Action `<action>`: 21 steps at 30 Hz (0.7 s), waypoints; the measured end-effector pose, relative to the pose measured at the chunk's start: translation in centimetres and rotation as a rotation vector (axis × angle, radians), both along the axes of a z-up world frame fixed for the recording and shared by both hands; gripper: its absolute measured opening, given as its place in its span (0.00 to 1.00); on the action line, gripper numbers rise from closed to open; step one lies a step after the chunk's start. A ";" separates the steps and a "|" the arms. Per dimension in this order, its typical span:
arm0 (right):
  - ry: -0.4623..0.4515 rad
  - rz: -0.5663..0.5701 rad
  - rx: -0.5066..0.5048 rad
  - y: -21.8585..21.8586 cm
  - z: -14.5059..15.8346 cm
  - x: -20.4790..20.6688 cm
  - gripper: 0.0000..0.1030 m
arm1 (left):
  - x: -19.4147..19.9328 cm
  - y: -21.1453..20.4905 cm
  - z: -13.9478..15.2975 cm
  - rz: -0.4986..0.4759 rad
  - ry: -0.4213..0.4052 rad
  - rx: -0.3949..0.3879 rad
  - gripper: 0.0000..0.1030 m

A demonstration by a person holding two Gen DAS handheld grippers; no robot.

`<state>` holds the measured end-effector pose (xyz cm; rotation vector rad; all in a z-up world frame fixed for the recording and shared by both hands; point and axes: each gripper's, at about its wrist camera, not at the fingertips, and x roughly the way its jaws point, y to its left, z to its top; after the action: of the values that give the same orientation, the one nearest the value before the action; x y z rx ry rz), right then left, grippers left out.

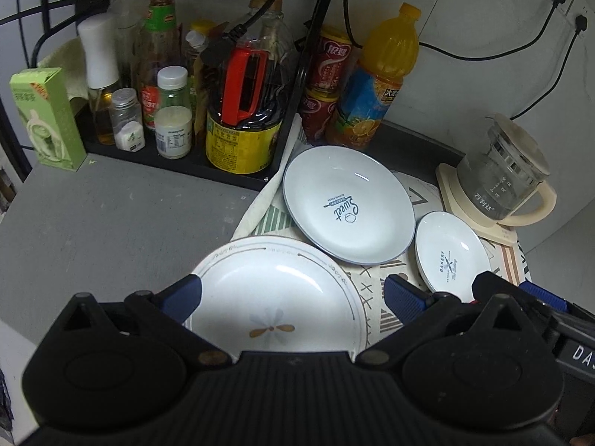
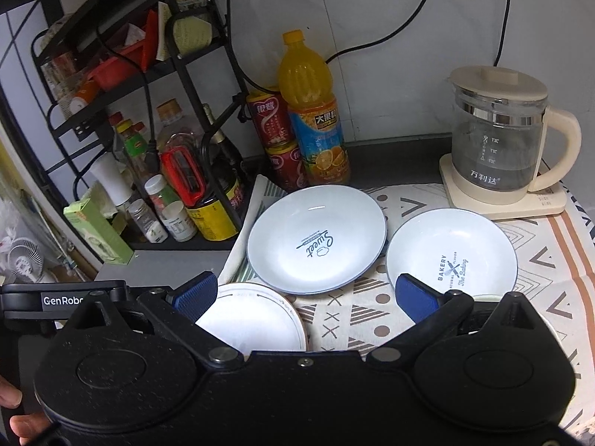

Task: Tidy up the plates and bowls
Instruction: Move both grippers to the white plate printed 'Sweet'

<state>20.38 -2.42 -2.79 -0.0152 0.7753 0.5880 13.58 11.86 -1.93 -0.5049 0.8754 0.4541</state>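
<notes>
Both grippers, left and right, are hovering wide open and empty. The white flower-patterned ceramic plate is lying at six o'clock, the pale-blue "Sweet" plate at twelve. Approach seems underway; next, a rim needs pinching.

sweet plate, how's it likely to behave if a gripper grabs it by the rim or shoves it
The Sweet plate looks glazed and glossy, so the pads may slip on its rim. It seems rigid ceramic, probably chippable if knocked against the Bakery plate close beside it. Its near edge appears to overlap the flower plate, and it lies on a patterned cloth, so a push might bunch the cloth instead of sliding cleanly.
</notes>
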 end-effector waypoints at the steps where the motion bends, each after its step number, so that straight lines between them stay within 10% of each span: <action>1: 0.003 -0.008 -0.003 0.2 -0.1 0.1 1.00 | 0.3 0.2 -0.1 -0.009 0.000 -0.003 1.00; 21: 0.035 -0.137 -0.016 3.7 -1.8 3.2 0.93 | 4.8 4.4 -1.5 -0.133 -0.062 -0.023 0.97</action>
<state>23.59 1.28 -4.60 0.0332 0.8082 0.4533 18.36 16.21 -3.38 -0.4758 0.8496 0.3055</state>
